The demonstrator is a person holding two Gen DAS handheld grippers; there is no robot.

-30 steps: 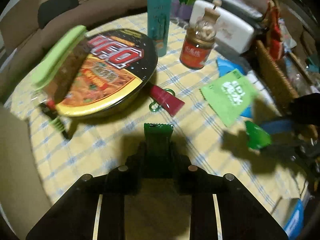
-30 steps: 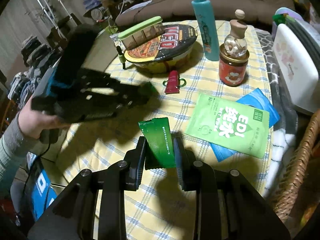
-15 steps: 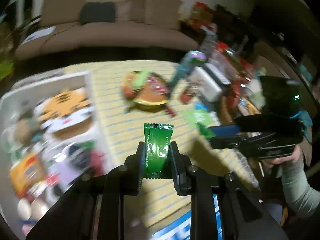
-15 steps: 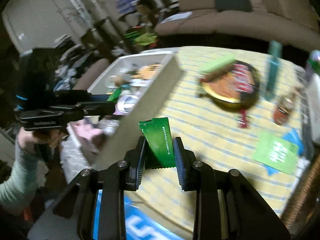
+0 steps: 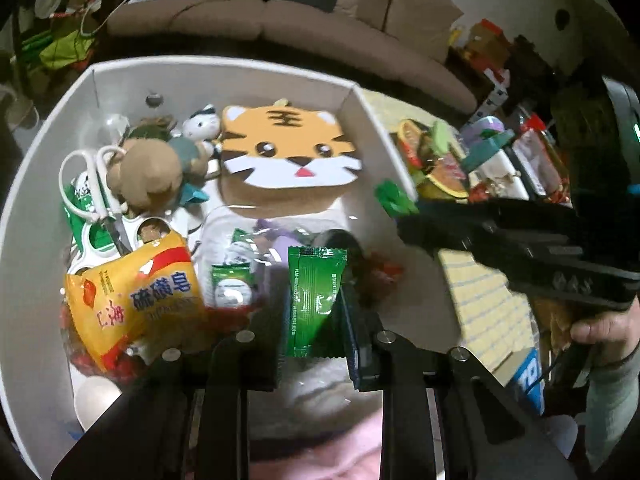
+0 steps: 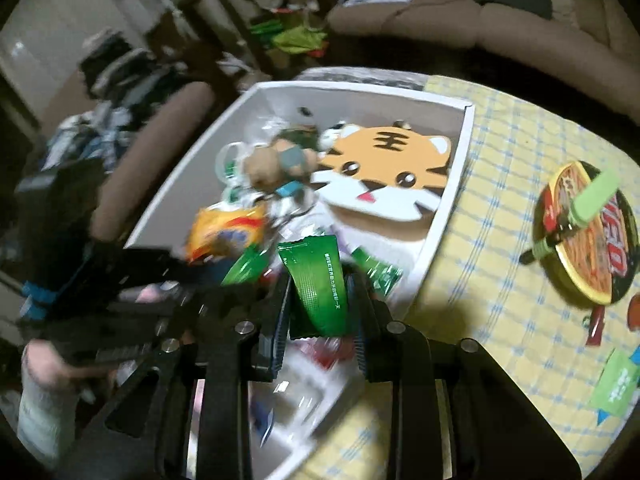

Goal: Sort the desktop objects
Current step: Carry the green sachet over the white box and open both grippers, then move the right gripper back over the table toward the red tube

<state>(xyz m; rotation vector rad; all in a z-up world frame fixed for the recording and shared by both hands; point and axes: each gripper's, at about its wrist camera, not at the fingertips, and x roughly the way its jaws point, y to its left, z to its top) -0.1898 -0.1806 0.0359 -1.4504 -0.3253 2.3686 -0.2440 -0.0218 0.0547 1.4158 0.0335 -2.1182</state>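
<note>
My left gripper [image 5: 314, 336] is shut on a green sachet [image 5: 314, 296] and holds it above the inside of the white storage box [image 5: 48, 128]. My right gripper [image 6: 320, 312] is shut on a second green sachet [image 6: 318, 280] over the box's near right corner [image 6: 436, 216]. The right gripper also shows in the left wrist view [image 5: 394, 200], at the box's right wall, and the left gripper shows in the right wrist view [image 6: 240, 268]. The box holds a tiger-face pouch [image 5: 288, 152], a yellow snack bag [image 5: 136, 296], white scissors [image 5: 92, 184] and a brown plush toy [image 5: 144, 176].
On the yellow checked tablecloth [image 6: 500, 160] to the right of the box sit an instant noodle bowl [image 6: 588, 236] with a green clip on it, a red tube [image 6: 594, 324] and a green wipes pack [image 6: 616, 380]. A sofa [image 6: 480, 20] runs behind the table.
Both grippers have swung left from over the tablecloth to above the white box, each still holding its green sachet. The box now fills both views.
</note>
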